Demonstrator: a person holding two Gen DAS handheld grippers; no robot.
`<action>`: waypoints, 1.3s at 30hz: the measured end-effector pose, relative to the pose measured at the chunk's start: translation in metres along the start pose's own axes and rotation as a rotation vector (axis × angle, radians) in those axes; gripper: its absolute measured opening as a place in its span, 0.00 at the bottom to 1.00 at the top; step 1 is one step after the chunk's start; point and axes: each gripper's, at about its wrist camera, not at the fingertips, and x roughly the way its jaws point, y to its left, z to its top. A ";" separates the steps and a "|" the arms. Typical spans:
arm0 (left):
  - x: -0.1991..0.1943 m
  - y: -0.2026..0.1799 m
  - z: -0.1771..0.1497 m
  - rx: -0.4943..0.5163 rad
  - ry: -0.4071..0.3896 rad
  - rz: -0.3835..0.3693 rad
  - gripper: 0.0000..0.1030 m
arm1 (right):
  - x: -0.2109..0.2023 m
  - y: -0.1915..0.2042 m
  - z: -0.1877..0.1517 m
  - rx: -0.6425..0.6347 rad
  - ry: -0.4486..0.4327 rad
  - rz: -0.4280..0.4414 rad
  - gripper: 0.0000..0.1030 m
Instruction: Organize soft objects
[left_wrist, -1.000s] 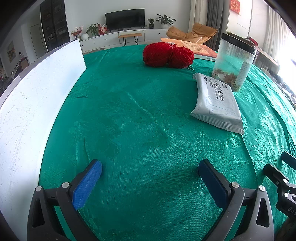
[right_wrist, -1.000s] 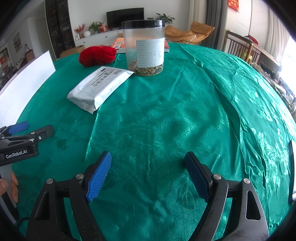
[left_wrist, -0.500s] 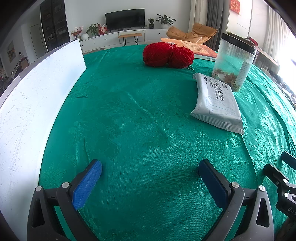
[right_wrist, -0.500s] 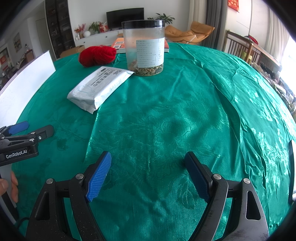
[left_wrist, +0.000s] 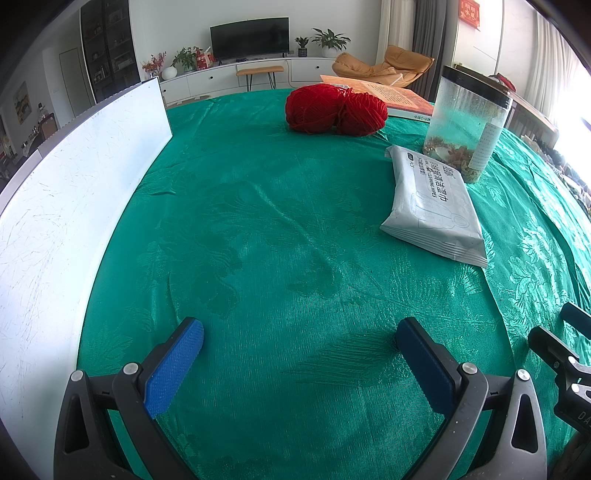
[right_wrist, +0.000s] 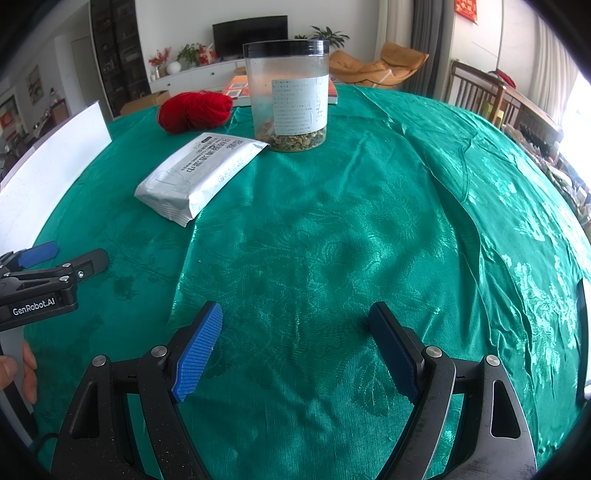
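A red yarn ball pair lies at the far side of the green tablecloth; it also shows in the right wrist view. A white wet-wipes pack lies nearer, right of centre, and shows in the right wrist view. My left gripper is open and empty, low over bare cloth. My right gripper is open and empty over bare cloth, with the left gripper to its left.
A clear jar with a black lid stands behind the wipes, also in the right wrist view. An orange book lies at the far edge. A white board stands along the left side.
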 end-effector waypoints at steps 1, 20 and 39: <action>0.000 0.000 0.000 0.000 0.000 0.000 1.00 | -0.001 -0.001 0.000 0.006 -0.001 0.008 0.82; 0.000 0.000 0.001 0.000 -0.001 -0.001 1.00 | 0.091 0.100 0.128 -0.001 0.204 0.099 0.83; -0.001 0.000 0.001 0.000 -0.003 -0.001 1.00 | 0.026 -0.082 0.057 0.060 0.065 -0.021 0.69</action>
